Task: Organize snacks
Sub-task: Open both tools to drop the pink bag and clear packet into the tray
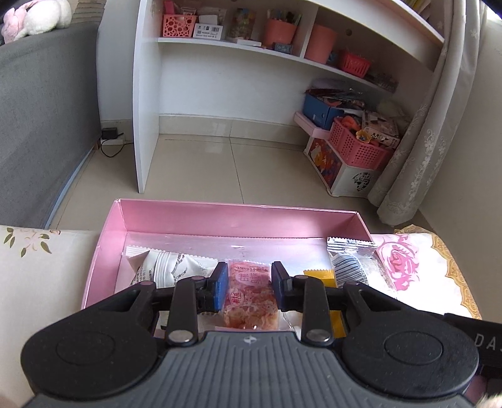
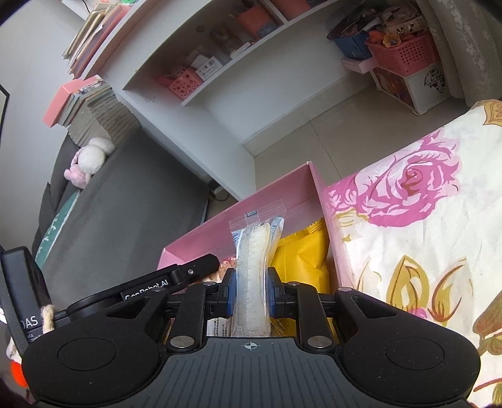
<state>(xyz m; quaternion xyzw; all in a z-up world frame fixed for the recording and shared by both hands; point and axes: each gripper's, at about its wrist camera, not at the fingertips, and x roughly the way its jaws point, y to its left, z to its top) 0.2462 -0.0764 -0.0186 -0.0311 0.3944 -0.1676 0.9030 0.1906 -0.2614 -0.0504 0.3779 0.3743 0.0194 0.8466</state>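
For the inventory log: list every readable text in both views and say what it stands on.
"DA", cut off: black device at the left view's right edge.
"GenRobot.AI": black arm in the right view.
"DAS": black device at the right view's left edge.
Pink snack packet, shelf box label: print too small to read.

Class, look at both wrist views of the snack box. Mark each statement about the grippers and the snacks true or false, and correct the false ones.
1. The left gripper has its fingers on either side of a pink snack bar. True.
2. The right gripper is empty. False: it is shut on a clear-wrapped snack.
3. The box holding the snacks is blue. False: it is pink.
4. A yellow packet lies in the box beside the clear-wrapped snack. True.
5. The box sits on bare floor tiles. False: it rests on a rose-printed cloth.
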